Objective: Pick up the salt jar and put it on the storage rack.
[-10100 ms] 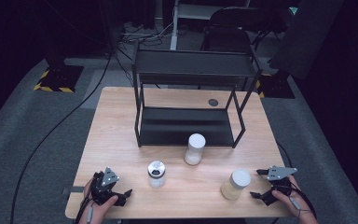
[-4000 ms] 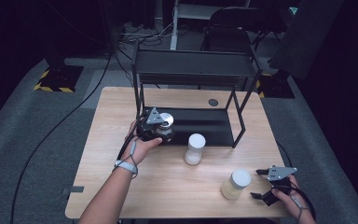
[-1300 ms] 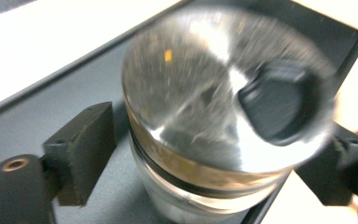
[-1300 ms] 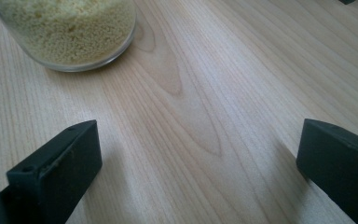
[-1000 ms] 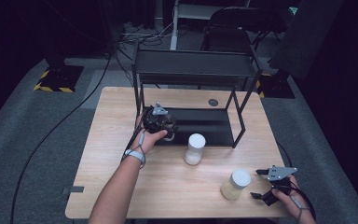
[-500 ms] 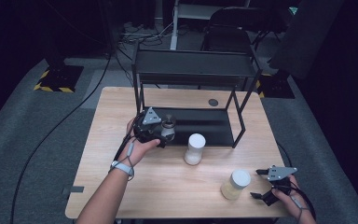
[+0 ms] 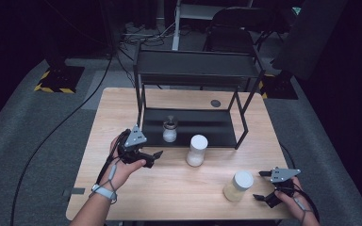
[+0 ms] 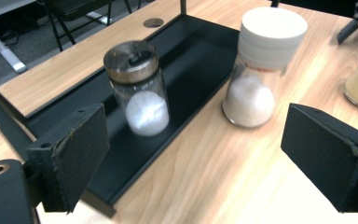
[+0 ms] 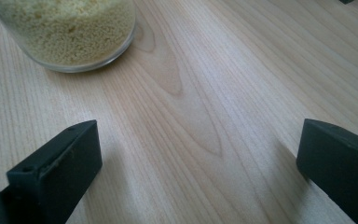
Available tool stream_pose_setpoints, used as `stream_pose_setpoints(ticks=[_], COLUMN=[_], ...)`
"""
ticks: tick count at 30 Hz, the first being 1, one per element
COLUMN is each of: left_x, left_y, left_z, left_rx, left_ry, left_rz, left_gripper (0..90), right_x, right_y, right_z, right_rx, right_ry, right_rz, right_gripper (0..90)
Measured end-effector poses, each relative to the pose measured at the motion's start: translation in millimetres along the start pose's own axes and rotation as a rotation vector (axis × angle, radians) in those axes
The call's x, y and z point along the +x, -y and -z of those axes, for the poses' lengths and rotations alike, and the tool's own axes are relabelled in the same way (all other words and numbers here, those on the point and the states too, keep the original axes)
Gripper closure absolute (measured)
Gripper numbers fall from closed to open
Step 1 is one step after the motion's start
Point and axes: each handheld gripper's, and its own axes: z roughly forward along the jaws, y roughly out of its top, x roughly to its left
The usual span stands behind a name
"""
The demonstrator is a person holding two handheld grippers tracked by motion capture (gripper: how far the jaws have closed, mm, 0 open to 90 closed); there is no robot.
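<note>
A small glass jar with a metal lid [image 7: 169, 130] [image 8: 137, 88], half full of white powder, stands on the lower shelf [image 7: 207, 123] of a black rack. My left gripper [image 7: 153, 158] [image 8: 205, 158] hovers open just in front of that shelf, a short way from the jar, with nothing between its fingers. A taller jar with a white lid [image 7: 197, 149] [image 8: 261, 65] stands on the table by the shelf's front edge. My right gripper [image 7: 259, 185] [image 9: 198, 154] rests open at the table's near right, beside a jar of yellow grains [image 7: 238, 186] [image 9: 70, 32].
The rack's top shelf [image 7: 195, 70] overhangs the lower one, with thin black posts [image 7: 140, 101] at the corners. A round cable hole [image 7: 215, 103] sits in the wooden table [image 7: 179, 188] behind the rack. A chair and cables lie beyond the far edge.
My left gripper has drawn back from the shelf toward the near left, leaving the small jar standing on the lower shelf. The right gripper has stayed put.
</note>
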Motion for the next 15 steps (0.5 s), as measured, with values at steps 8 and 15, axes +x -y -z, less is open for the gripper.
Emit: stream_pose_setpoints(ticks=[8,15], left_x=[-5.0,-5.9], left_y=[23.3,46.1], left_z=[17.8,23.9], left_rx=[0.008,0.022], left_ry=[-0.01,-0.019], left_rz=[0.021,0.053], left_gripper=[7.6,7.5], right_x=[0.1,0.5], right_y=[0.1,0.1], right_z=[0.0,0.1], right_rx=[0.0,0.0], right_ry=[0.0,-0.001], right_rz=[0.0,0.002], right_gripper=[0.0,0.0])
